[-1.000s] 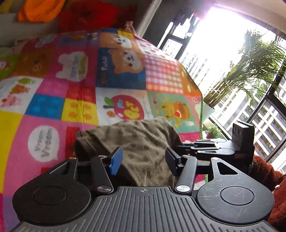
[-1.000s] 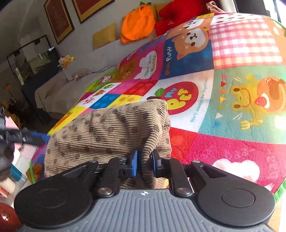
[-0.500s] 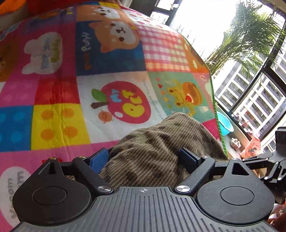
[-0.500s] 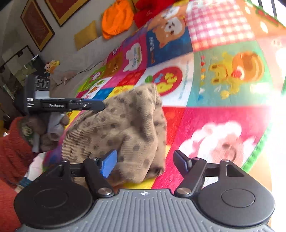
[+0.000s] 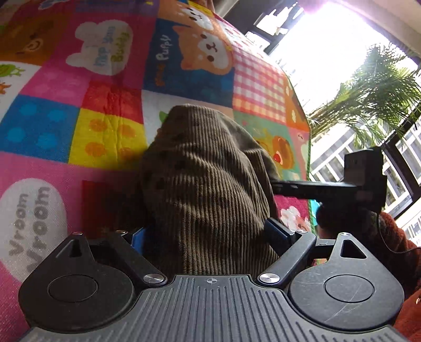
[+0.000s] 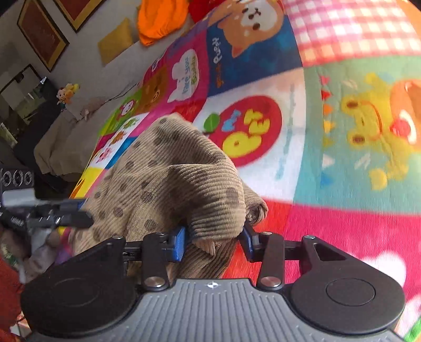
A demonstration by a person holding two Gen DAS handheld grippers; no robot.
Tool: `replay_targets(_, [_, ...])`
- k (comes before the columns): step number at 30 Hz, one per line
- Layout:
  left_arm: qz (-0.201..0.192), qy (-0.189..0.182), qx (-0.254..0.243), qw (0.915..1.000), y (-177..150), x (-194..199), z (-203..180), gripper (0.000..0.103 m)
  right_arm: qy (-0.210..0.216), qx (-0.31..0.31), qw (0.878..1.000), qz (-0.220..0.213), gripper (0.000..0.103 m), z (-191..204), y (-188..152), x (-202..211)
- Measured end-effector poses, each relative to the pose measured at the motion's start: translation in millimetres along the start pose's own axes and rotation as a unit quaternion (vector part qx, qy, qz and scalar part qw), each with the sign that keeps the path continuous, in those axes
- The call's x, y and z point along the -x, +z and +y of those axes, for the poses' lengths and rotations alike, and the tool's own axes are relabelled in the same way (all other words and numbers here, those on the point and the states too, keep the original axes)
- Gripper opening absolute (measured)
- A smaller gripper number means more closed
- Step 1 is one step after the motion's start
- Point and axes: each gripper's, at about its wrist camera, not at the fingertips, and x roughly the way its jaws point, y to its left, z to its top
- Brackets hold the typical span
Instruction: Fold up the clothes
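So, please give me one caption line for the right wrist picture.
Right gripper straddles a bunched brown dotted garment on a colourful play mat.

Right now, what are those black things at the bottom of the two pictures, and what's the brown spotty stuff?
Those black things are two claws, and a person holds one in each hand. Each claw carries a little camera looking forward along its fingers, so one picture comes from the left claw and the other from the right claw. The brown spotty stuff is a ribbed piece of clothing being folded. It lies bunched up on a colourful play mat with cartoon animals. Both claws have cloth between their blue-tipped fingers. The right one looks closed on a fold; the left one's fingers stand wider, so I can't tell if it grips. At the back lies an orange cushion.
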Motion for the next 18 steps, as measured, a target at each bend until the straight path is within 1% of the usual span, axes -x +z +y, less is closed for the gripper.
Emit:
replay_targets(2, [0.005, -0.014, -0.009, 0.9999, -6, -2, -14, 0.091, -0.021, 0.021, 0.999, -0.024, 0.041, -1, 22, -11])
replay_targets(4, [0.026, -0.031, -0.041, 0.9984, -15, -5, -35, 0.091, -0.041, 0.028, 0.998, -0.038, 0.042, -5, 38, -15])
replay_targets(6, [0.044, -0.041, -0.085, 0.9946, -23, -2, -54, 0.092, -0.056, 0.033, 0.997, -0.049, 0.044, -9, 47, -12])
replay_targets(7, [0.039, -0.042, -0.091, 0.9942, -20, 5, -56, 0.092, -0.065, 0.042, 0.995, -0.060, 0.051, -9, 47, -4])
replay_targets(8, [0.033, -0.043, -0.097, 0.9938, -17, 11, -58, 0.093, -0.073, 0.053, 0.993, -0.072, 0.062, -9, 47, 3])
replay_targets(9, [0.027, -0.045, -0.101, 0.9935, -13, 17, -60, 0.094, -0.082, 0.063, 0.991, -0.084, 0.066, -9, 47, 11])
replay_targets(10, [0.015, -0.050, -0.092, 0.9944, -3, 13, -56, 0.095, -0.090, 0.073, 0.989, -0.096, 0.070, -8, 45, 20])
replay_targets(12, [-0.008, -0.059, -0.072, 0.9956, 17, 7, -48, 0.095, -0.097, 0.088, 0.985, -0.116, 0.071, -5, 40, 36])
replay_targets(13, [-0.020, -0.064, -0.063, 0.9958, 28, 3, -44, 0.095, -0.087, 0.090, 0.985, -0.120, 0.071, -2, 37, 42])
replay_targets(15, [-0.043, -0.073, -0.043, 0.9954, 48, -3, -36, 0.095, -0.042, 0.098, 0.987, -0.120, 0.071, 10, 28, 48])
replay_targets(18, [-0.079, -0.088, -0.014, 0.9930, 79, -13, -24, 0.095, 0.029, 0.118, 0.989, -0.085, 0.071, 34, 11, 36])
